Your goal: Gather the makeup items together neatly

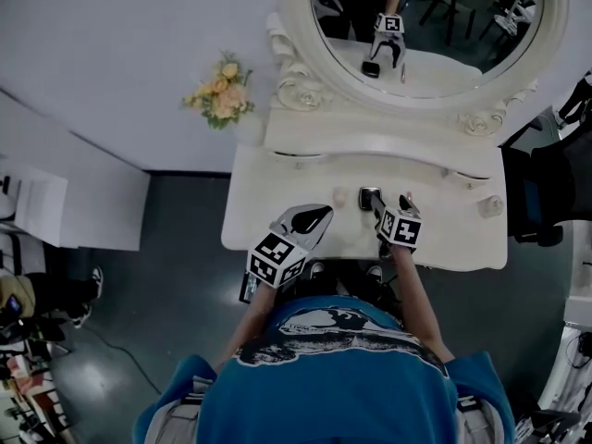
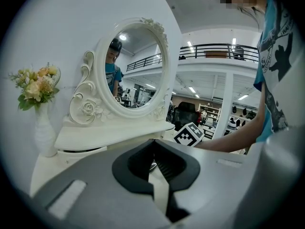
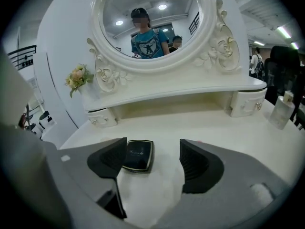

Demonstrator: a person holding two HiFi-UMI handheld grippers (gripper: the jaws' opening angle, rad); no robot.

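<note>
A black square compact point(image 1: 369, 195) lies flat on the white dressing table point(image 1: 277, 211), just ahead of my right gripper point(image 1: 387, 203). In the right gripper view the compact point(image 3: 138, 155) rests on the table close to the left pad point(image 3: 109, 160), and my right gripper point(image 3: 152, 159) is open with nothing held. A small pale round item point(image 1: 339, 195) sits left of the compact. My left gripper point(image 1: 313, 216) hovers over the table's front left with its jaw tips together and nothing between them. In the left gripper view my left gripper point(image 2: 153, 143) points towards the mirror.
An oval mirror point(image 1: 425, 26) on a carved white frame stands over a raised shelf point(image 1: 370, 146) at the back. A clear perfume bottle point(image 3: 281, 109) stands at the table's right end. A vase of flowers point(image 1: 220, 91) sits at the left. The person stands at the table's front edge.
</note>
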